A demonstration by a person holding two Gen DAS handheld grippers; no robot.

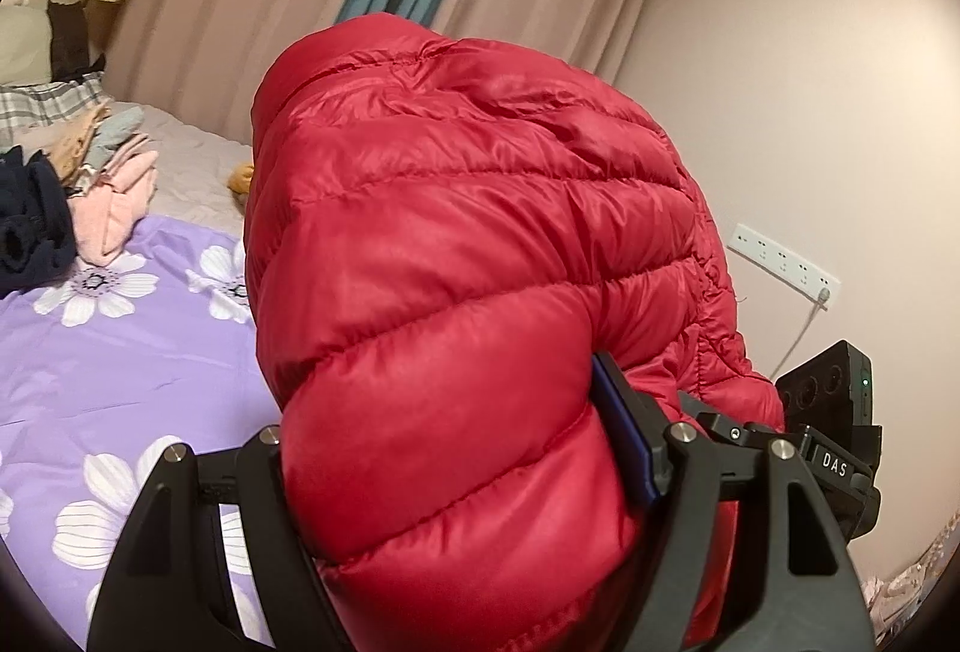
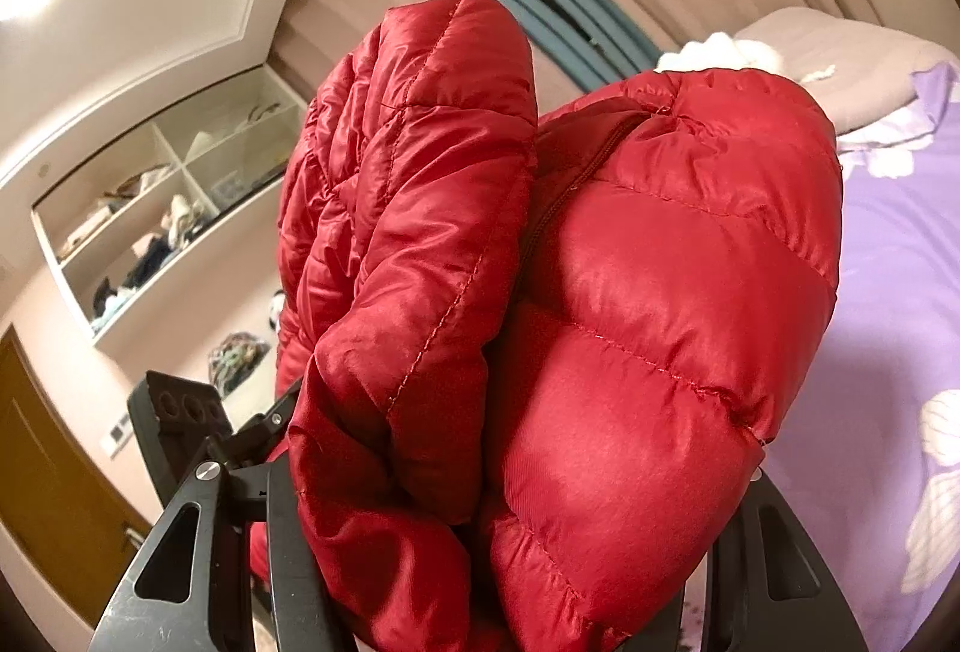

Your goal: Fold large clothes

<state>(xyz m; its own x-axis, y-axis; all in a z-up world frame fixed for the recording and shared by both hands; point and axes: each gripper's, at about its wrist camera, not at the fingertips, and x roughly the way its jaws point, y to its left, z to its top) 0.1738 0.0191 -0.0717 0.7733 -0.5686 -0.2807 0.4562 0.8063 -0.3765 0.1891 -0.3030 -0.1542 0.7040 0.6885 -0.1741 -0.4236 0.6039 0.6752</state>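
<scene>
Left hand-held gripper [image 1: 462, 478] pinches a thick fold of the shiny red quilted puffer jacket [image 1: 480, 256], lifted off the bed with the purple white-flowered sheet [image 1: 120, 352]. Right hand-held gripper [image 2: 510, 550] clamps two bunched lobes of the same jacket [image 2: 660, 292], held up in the air beside the bed. Pile of folded pink and beige clothes [image 1: 114, 184] sits far back on the bed, white wall shelf [image 2: 156, 208] behind.

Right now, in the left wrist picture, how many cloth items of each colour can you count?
Red: 1, the puffer jacket gripped by the left gripper
Pink: 1, garment
Navy: 1, garment
Purple: 1, floral bedsheet
Total: 4
</scene>
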